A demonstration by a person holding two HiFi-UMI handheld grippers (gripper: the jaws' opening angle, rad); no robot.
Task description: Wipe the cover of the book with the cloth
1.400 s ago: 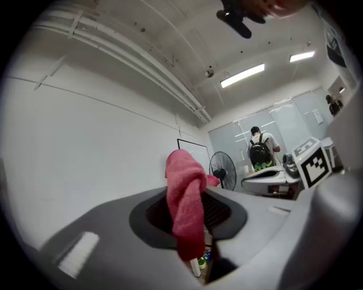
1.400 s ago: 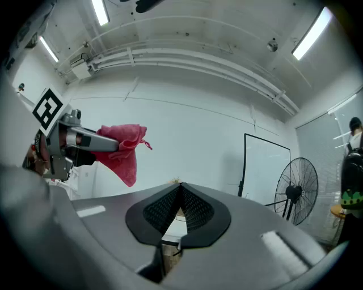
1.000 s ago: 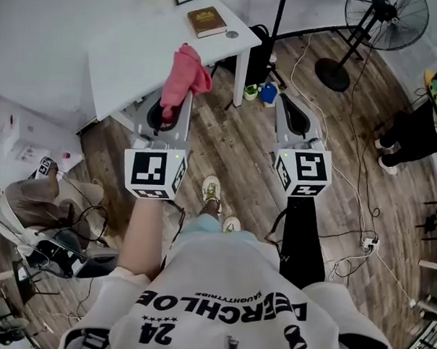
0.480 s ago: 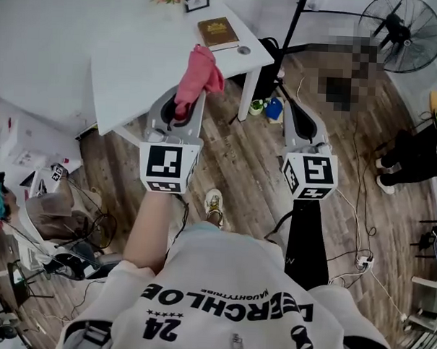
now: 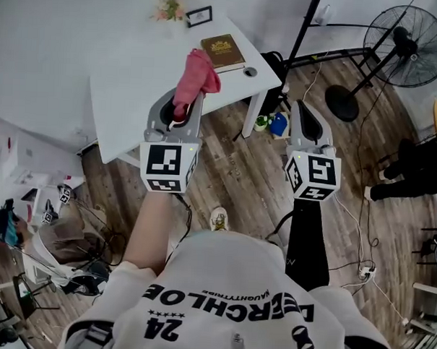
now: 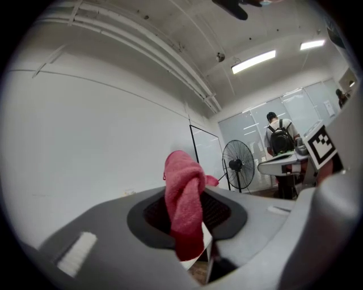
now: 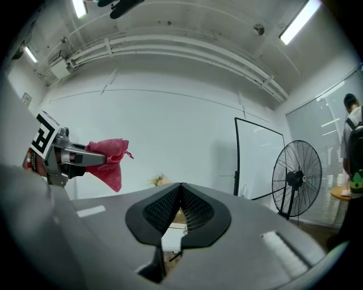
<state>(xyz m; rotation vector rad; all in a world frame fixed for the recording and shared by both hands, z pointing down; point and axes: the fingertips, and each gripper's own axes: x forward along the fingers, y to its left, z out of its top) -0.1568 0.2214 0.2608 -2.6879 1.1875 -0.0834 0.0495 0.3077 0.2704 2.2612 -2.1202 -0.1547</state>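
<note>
Head view: a person in a white printed sweatshirt stands on a wooden floor before a white table (image 5: 128, 87), a gripper in each hand. The left gripper (image 5: 184, 98) is clamped on a pink cloth (image 5: 197, 74), which rises bunched from its jaws and is seen against the table's right side. The brown book (image 5: 222, 51) lies flat near the table's far right corner, apart from the cloth, with a small framed picture (image 5: 199, 16) just beyond it. The right gripper (image 5: 306, 112) hangs over the floor to the right of the table. A standing fan (image 5: 407, 37) is at upper right. Left gripper view: the jaws pinch the cloth, its upper end flopped over above them; a person with a backpack (image 6: 278, 139) stands far off. Right gripper view: the jaws meet tip to tip with nothing between them, and the left gripper with its cloth shows at left.
</note>
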